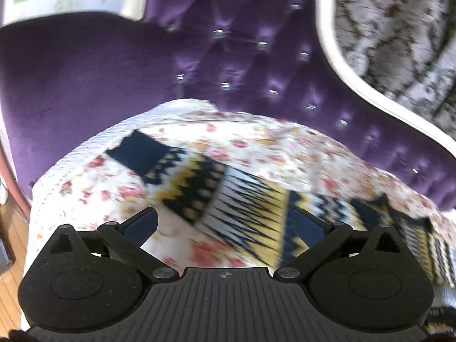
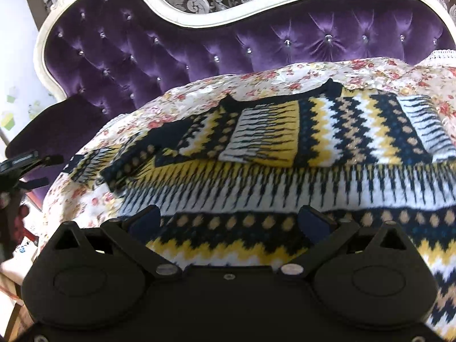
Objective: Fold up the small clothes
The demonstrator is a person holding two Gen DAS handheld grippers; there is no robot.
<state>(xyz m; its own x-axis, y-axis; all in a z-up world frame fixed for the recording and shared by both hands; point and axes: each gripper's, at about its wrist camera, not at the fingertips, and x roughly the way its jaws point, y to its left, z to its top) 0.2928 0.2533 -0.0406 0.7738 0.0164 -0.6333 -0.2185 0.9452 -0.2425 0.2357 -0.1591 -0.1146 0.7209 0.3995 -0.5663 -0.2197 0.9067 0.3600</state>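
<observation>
A navy, yellow and white zigzag-patterned sweater [image 2: 285, 154] lies flat on a floral quilt [image 2: 119, 199], with one sleeve folded across its chest. In the left wrist view a sleeve of the sweater [image 1: 216, 193] stretches across the quilt [image 1: 94, 199], its dark cuff to the upper left. My left gripper [image 1: 228, 225] is open and empty, just above the sleeve. My right gripper [image 2: 230, 219] is open and empty, low over the sweater's lower part. The left gripper shows at the left edge of the right wrist view [image 2: 25, 165].
A purple tufted sofa back [image 2: 199, 45] with a white carved frame [image 2: 199, 17] rises behind the quilt. Patterned curtains [image 1: 399, 28] hang behind it. A purple armrest [image 1: 71, 85] stands at the left. Wooden floor [image 1: 11, 279] shows at the lower left.
</observation>
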